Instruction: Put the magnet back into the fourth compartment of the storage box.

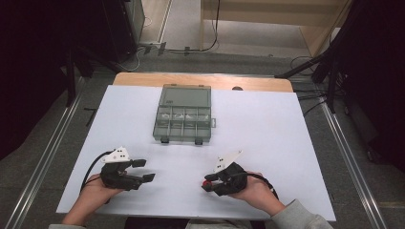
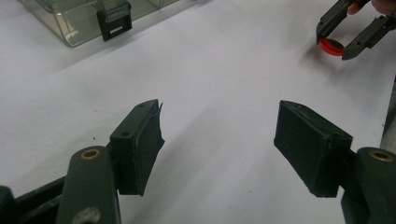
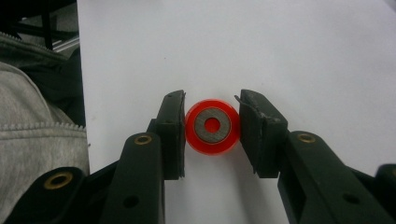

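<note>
Red ring (image 3: pixel 212 126) sits clamped in my right gripper (image 3: pixel 211 135); left gripper (image 2: pixel 218 149) hangs open (idle). Edge-on grip could let it squirt out onto the table (image 1: pixel 286 143).

Both hands come in from the near edge of the table (image 1: pixel 267 119), forearms low and wrists about level. Left gripper (image 1: pixel 145 170) sits near the table's front-left corner, pointing across toward the other hand, jaws spread wide with nothing between them. Right gripper (image 3: pixel 211 127) is down near the table's front edge, angled toward the left one, jaws drawn in close on either side of a red ring (image 3: pixel 212 126), pads right at its rim
</note>
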`<state>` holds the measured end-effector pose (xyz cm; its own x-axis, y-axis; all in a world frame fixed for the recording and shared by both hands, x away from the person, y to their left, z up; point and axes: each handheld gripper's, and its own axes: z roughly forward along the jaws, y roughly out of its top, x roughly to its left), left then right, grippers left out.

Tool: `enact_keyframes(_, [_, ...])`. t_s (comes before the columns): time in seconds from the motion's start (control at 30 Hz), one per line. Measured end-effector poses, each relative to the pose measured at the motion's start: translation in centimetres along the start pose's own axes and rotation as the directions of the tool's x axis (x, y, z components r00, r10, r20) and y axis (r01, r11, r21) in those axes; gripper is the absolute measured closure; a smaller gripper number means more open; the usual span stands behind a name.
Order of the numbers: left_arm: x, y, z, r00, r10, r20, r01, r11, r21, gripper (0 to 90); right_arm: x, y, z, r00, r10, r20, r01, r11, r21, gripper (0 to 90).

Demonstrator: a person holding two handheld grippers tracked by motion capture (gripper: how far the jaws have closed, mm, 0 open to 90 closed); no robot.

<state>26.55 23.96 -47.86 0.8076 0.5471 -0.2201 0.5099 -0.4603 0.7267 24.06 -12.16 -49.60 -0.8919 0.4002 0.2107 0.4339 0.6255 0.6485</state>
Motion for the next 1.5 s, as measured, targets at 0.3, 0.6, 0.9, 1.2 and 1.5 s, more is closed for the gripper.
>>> enact_keyframes(0.3, [0.1, -0.1, 0.2, 1.0, 0.0, -0.001, 0.0, 1.0, 0.001, 31.3, -0.6, 0.8, -0.5, 0.9981, 0.062, -0.008, -0.062, 0.997, -0.041, 63.5])
enact_keyframes(0.6, [0.2, -0.1, 0.1, 1.0, -0.002, -0.007, 0.002, 1.0, -0.001, 31.3, -1.0, 1.4, -0.8, 0.9949, 0.101, -0.006, -0.101, 0.993, -0.057, 63.6])
enact_keyframes(0.9, [0.3, -0.1, 0.1, 0.9999, -0.001, -0.012, 0.001, 1.0, -0.004, 31.3, -1.8, 2.1, -1.3, 0.9879, 0.155, 0.008, -0.154, 0.984, -0.093, 63.6])
enact_keyframes(1.2, [0.3, 0.0, 0.2, 0.9999, -0.007, -0.014, 0.007, 0.9999, -0.01, 31.3, -2.5, 2.6, -1.5, 0.9837, 0.177, 0.029, -0.174, 0.98, -0.096, 63.6])
enact_keyframes(1.5, [0.4, 0.0, 0.2, 0.9998, -0.01, -0.017, 0.01, 0.9999, -0.004, 31.3, -2.9, 3.2, -1.9, 0.9792, 0.201, 0.023, -0.198, 0.974, -0.107, 63.6])
